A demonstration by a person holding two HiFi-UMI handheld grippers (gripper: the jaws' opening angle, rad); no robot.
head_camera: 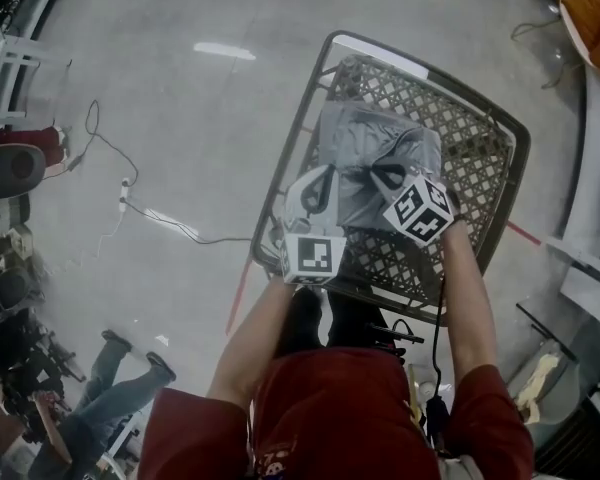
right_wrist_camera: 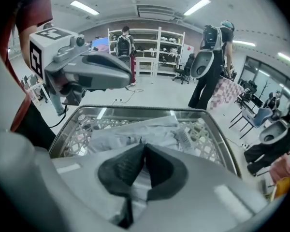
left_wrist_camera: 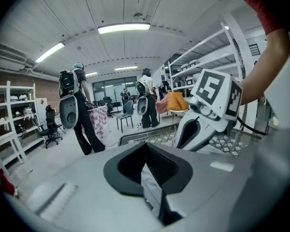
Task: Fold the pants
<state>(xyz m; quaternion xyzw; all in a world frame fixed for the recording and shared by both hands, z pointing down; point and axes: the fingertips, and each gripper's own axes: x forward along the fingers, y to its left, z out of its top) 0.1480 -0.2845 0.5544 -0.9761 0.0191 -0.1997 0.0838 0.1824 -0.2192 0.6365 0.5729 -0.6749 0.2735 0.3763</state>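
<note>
Grey pants lie crumpled in a metal lattice basket. My left gripper is at the pants' near edge and is shut on a fold of the grey cloth, which shows as a strip pinched between its pads. Beside it, my right gripper is shut on the same edge. In the right gripper view, grey fabric runs from the closed jaws into the basket. Each gripper also sees the other: the right one and the left one.
The basket stands on a grey floor, with a cable to its left. Two people with backpacks stand near shelves and chairs. A person in jeans is at the lower left. An orange bundle lies far right.
</note>
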